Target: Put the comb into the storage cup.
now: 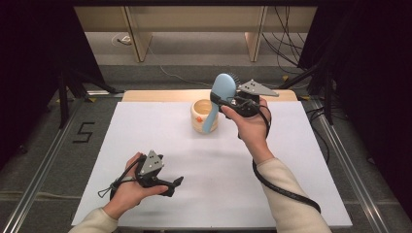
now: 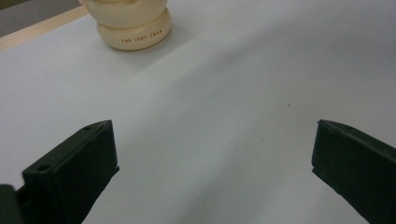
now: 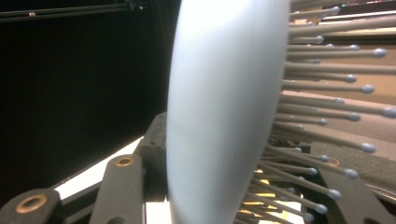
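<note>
Blue hairbrush (image 1: 219,99) sits clamped in the right tool (image 1: 224,103); the left tool (image 1: 174,186) gapes wide, empty.

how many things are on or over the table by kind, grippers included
grippers: 2, left gripper open, right gripper shut on the brush
hairbrushes: 1, light blue hairbrush
cups: 1, cream cup
total: 4
</note>
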`<action>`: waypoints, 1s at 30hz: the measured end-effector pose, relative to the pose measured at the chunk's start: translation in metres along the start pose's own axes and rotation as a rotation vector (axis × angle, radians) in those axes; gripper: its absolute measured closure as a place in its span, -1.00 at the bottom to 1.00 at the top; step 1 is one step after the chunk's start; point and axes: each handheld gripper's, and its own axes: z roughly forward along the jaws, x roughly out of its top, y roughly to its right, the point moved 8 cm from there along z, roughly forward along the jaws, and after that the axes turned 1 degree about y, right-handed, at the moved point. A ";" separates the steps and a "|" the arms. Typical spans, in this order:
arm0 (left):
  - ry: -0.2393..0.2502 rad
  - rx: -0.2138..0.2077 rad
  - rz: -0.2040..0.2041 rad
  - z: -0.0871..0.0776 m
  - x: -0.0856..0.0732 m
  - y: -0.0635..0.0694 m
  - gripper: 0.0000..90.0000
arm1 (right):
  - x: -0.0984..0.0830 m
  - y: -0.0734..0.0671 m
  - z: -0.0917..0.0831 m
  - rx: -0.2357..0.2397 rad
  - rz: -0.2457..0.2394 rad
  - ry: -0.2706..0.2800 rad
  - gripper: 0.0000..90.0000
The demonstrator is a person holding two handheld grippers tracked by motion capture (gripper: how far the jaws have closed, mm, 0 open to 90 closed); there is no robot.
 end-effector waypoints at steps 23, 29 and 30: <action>0.000 0.002 0.000 0.001 0.000 0.001 -1.00 | 0.005 0.004 0.014 -0.017 -0.015 -0.004 0.13; 0.000 0.000 -0.001 0.001 0.000 0.001 -1.00 | 0.007 0.006 0.016 -0.022 -0.015 -0.005 0.13; 0.000 0.000 0.000 0.001 0.000 0.001 -1.00 | 0.007 0.006 0.016 -0.023 -0.013 -0.005 0.13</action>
